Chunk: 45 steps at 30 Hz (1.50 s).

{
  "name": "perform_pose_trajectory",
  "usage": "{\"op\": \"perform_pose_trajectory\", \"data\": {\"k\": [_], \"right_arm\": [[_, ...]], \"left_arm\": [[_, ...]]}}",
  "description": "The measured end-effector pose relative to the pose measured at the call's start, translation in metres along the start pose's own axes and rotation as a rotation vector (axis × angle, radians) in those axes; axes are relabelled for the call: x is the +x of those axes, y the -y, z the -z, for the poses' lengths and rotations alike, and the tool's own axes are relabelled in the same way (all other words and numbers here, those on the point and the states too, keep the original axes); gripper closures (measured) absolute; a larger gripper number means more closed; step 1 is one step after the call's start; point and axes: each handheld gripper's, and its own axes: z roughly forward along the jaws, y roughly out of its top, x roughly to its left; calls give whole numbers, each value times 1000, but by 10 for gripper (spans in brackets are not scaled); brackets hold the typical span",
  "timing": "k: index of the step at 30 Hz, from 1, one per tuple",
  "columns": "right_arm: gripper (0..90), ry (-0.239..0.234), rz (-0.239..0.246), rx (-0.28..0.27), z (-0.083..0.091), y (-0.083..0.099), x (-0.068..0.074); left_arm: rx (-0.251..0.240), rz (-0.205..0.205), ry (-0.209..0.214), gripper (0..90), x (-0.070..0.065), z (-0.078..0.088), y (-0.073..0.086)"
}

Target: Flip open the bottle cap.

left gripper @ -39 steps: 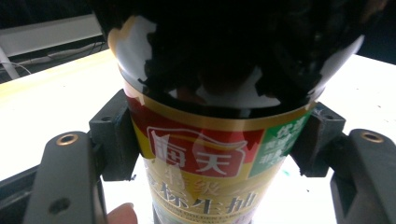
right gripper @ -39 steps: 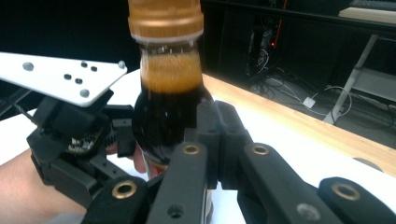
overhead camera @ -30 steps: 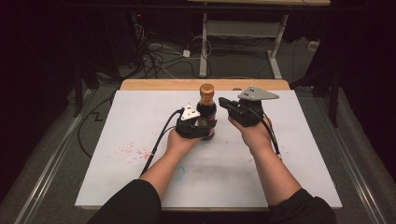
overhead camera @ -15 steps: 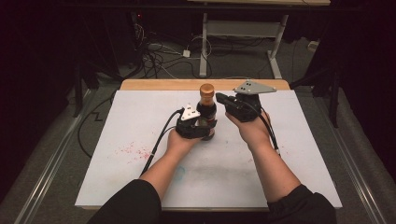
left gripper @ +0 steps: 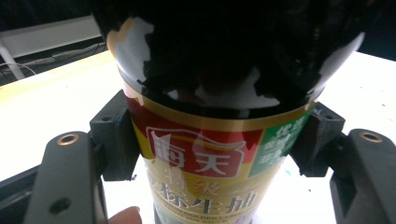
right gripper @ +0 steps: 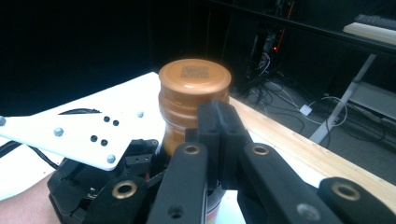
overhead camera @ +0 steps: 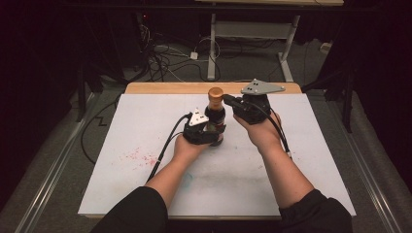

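Bottle [overhead camera: 215, 119] stays pinched in my left tongs [left gripper: 210, 140] while my right tongs [right gripper: 219, 140], pressed together by the cap [right gripper: 194, 81], probably need opening before twisting it.

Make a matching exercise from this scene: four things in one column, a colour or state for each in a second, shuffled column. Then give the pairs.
Things:
1. bottle cap
2. left tool
3. right tool
4. table top

States or colours:
A. shut, with nothing between its pads, beside the bottle's neck
B. white, with reddish stains
C. copper-brown
D. clamped on the bottle's labelled body

Pairs: 1-C, 2-D, 3-A, 4-B
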Motion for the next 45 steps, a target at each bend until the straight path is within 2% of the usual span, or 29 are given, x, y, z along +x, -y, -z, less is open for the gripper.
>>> {"op": "perform_pose_trajectory", "data": {"k": [6,8,14,17,19,20,23,31,36,37,38,39,40,41,42,45], "right_arm": [[900,-2,8,13,0,-4,1],[900,-3,4,17,0,-4,1],[900,-5,-2,36,0,-7,0],[900,-5,-1,49,-1,-9,1],[900,1,7,58,-1,-11,1],[900,2,7,62,-1,-11,2],[900,7,10,71,-1,-13,3],[900,21,26,85,-2,-16,7],[900,23,28,88,-3,-17,7],[900,23,27,89,-3,-18,7],[900,23,10,60,-2,-18,8],[900,-14,-31,-21,4,-22,5],[900,-26,-37,-75,9,-31,6],[900,11,17,-95,13,-40,12],[900,18,34,-96,15,-47,16],[900,19,7,-78,14,-45,11]], "left_arm": [[-2,6,-7,287,0,0,0],[-2,-16,1,288,1,0,0],[-9,-12,-14,294,0,-1,0],[-11,-30,-13,295,0,-2,0],[-12,-27,-16,296,0,-2,1],[-13,14,-33,296,-3,-1,2],[-16,-25,-32,298,-1,-2,2],[-26,-53,-38,299,-1,-3,3],[-27,-48,-42,300,-1,-3,3],[-26,-28,-47,300,-1,-3,4],[-25,-32,-35,300,-1,-3,4],[-23,-47,-25,299,0,-3,6],[-25,-73,-17,298,1,-4,5],[-27,-54,-21,296,1,-4,4],[-25,-43,-22,295,1,-3,3],[-23,-52,-21,291,1,-2,4]]}}
